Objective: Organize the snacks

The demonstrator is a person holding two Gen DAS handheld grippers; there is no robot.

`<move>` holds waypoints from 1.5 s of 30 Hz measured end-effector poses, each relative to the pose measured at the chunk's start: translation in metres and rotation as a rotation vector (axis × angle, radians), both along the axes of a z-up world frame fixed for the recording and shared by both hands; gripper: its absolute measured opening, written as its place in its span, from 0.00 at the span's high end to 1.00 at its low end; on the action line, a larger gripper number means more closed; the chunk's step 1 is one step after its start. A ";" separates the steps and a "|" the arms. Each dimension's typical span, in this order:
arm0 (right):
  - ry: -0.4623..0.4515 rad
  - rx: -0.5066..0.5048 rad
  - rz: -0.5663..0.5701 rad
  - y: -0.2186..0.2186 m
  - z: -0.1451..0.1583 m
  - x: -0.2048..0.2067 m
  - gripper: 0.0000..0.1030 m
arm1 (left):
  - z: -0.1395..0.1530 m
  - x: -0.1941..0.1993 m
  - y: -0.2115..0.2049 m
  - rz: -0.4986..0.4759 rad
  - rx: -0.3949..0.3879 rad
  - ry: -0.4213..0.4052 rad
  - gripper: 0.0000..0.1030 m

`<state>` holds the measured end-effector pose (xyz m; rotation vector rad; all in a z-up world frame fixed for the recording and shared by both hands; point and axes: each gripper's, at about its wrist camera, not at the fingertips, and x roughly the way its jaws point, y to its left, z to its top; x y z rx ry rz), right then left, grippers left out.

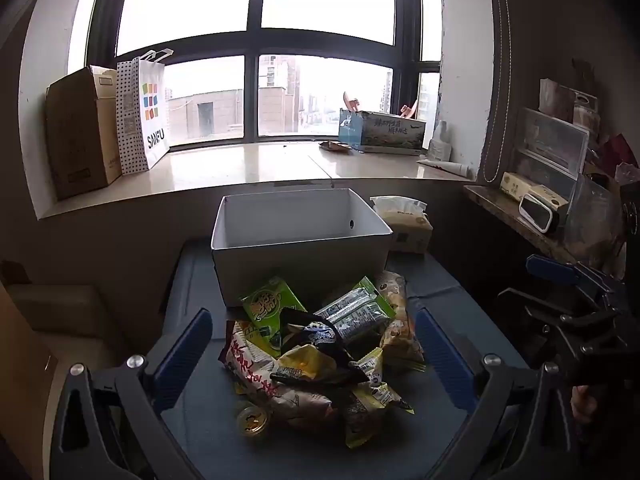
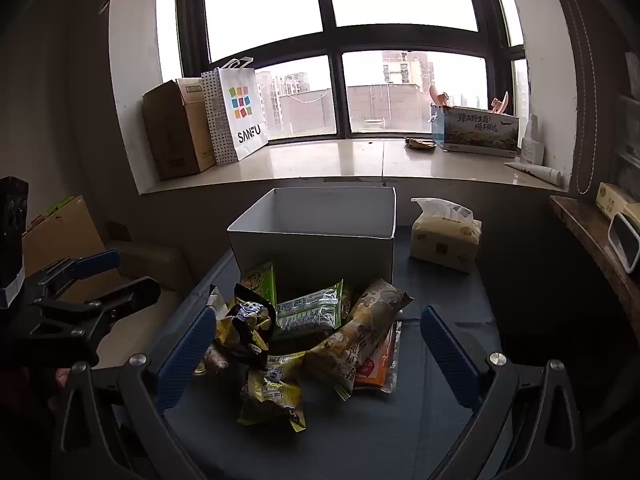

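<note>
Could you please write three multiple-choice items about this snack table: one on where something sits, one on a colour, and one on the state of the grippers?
1. Where is the tissue pack?
A. inside the white box
B. on the table, right of the white box
C. on the windowsill

2. What colour are the gripper finger pads?
A. red
B. yellow
C. blue

3. How do the left gripper and right gripper stand?
A. both open, holding nothing
B. both shut on packets
C. left shut, right open

Answers:
1 B: the pack stands on the dark table beside the white box, apart from it.
2 C: the ribbed pads are blue in both wrist views.
3 A: in each view the fingers stand wide apart on either side of the snack pile, gripping none of it.
</note>
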<state>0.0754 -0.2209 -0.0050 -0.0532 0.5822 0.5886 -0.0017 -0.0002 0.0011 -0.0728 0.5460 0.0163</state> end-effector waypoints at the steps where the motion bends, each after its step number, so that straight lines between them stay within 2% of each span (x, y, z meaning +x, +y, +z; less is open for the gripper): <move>1: -0.001 0.000 0.000 0.000 0.000 0.000 0.00 | 0.000 0.000 0.000 0.001 0.002 -0.002 0.00; 9: -0.008 0.012 -0.002 -0.002 0.003 0.001 0.00 | -0.006 0.002 -0.004 -0.007 0.007 0.004 0.00; 45: -0.005 0.010 -0.001 -0.002 0.002 -0.001 0.00 | -0.001 -0.001 -0.002 -0.015 0.006 0.011 0.00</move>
